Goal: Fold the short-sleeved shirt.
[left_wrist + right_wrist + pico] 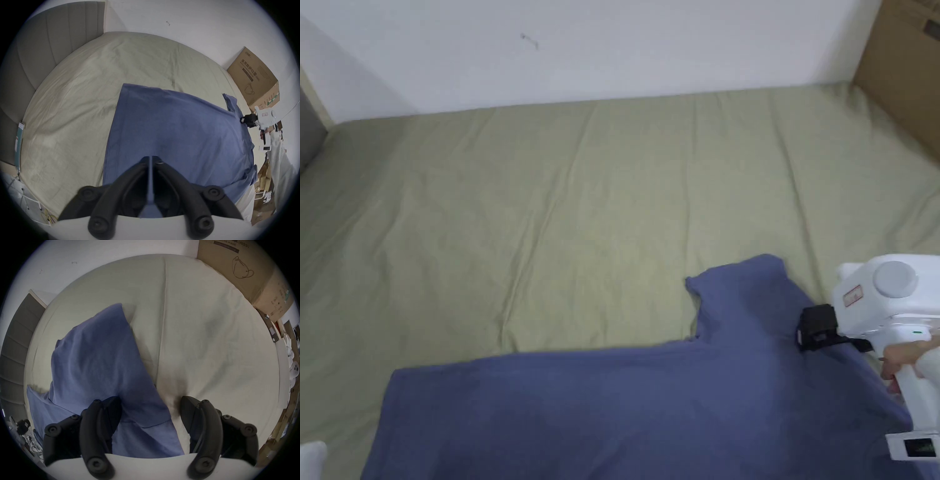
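A blue short-sleeved shirt (644,406) lies spread on the pale green bed sheet (581,206), with one sleeve (744,287) pointing toward the wall. My right gripper (814,328), white with black jaws, hovers at the shirt's right end beside that sleeve. In the right gripper view it (151,404) is open: the left jaw is over the blue cloth (90,353), the right jaw over bare sheet. In the left gripper view my left gripper (150,170) is shut on a thin fold of the shirt's (178,121) near edge, and the right gripper (243,121) shows far off.
A cardboard box (903,69) stands at the bed's right end against the white wall. A grey padded headboard (56,40) bounds the left end. Cardboard and clutter (263,186) lie on the floor by the near edge. Bare sheet stretches beyond the shirt.
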Tool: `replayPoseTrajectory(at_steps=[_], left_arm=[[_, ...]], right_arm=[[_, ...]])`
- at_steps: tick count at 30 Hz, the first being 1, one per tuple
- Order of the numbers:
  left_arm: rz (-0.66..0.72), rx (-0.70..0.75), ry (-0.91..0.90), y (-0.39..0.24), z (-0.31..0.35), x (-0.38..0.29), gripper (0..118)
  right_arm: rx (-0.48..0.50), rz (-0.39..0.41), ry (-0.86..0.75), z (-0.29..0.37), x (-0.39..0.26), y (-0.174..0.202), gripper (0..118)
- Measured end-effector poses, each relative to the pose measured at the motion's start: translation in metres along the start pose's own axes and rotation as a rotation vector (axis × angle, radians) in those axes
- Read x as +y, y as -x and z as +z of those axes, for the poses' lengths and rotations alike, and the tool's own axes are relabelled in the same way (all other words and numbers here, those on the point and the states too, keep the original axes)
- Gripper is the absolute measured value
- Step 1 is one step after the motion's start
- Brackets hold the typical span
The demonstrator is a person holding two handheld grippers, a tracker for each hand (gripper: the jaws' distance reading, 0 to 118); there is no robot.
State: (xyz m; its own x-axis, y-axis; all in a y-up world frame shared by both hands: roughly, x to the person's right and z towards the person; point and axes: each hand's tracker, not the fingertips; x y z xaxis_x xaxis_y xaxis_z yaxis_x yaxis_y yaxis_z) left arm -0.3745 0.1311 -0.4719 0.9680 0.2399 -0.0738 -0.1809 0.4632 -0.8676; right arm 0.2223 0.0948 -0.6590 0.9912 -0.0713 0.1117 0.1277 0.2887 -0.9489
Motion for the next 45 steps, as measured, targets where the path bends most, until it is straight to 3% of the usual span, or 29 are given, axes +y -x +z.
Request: replayPoseTrajectory(at_steps=[2,3,4,5,8,10,12,14,16,18,21,29,39,45], left_arm=[[0.019,-0.009,0.002,0.005,-0.006,0.014,37],[0.026,-0.021,0.01,0.003,-0.009,0.022,65],[0.023,-0.026,0.012,0.004,-0.015,0.034,89],[0.02,-0.023,0.01,0.004,-0.021,0.043,94],[0.0,0.047,-0.02,0.006,-0.045,0.081,94],[0.065,0.034,-0.012,0.013,-0.068,0.107,94],[0.106,0.058,-0.004,0.013,-0.093,0.124,94],[0.098,0.082,0.068,0.011,-0.116,0.133,88],[0.005,0.193,0.127,0.001,-0.135,0.127,80],[-0.067,0.197,0.072,-0.011,-0.122,0.126,70],[-0.078,0.19,0.043,-0.009,-0.115,0.128,5],[-0.042,0.11,0.01,-0.01,-0.092,0.146,4],[-0.103,0.13,-0.135,-0.024,-0.027,0.179,4],[-0.12,0.108,-0.182,-0.024,0.012,0.155,4]], right_arm=[[-0.011,0.048,-0.018,0.013,-0.003,0.007,69],[-0.018,0.073,-0.033,0.019,-0.003,0.011,53],[0.006,0.07,-0.04,0.023,-0.004,0.015,19],[0.009,0.066,-0.041,0.023,-0.003,0.015,4],[-0.021,0.114,-0.027,0.015,-0.004,0.017,4],[0.016,0.013,-0.025,0.015,-0.003,0.01,4],[0.032,0.014,-0.043,0.017,-0.002,0.009,4],[0.03,0.031,-0.046,0.017,-0.003,0.009,4],[0.003,0.009,-0.015,0.017,-0.002,0.01,4],[0.001,0.002,-0.012,0.017,-0.001,0.009,4],[0.024,-0.003,0.0,0.021,0.001,0.006,4],[0.122,-0.089,-0.097,0.059,0.012,-0.01,4],[0.118,-0.075,-0.208,0.119,0.03,-0.004,3],[0.122,-0.041,-0.242,0.147,0.002,-0.006,3]])
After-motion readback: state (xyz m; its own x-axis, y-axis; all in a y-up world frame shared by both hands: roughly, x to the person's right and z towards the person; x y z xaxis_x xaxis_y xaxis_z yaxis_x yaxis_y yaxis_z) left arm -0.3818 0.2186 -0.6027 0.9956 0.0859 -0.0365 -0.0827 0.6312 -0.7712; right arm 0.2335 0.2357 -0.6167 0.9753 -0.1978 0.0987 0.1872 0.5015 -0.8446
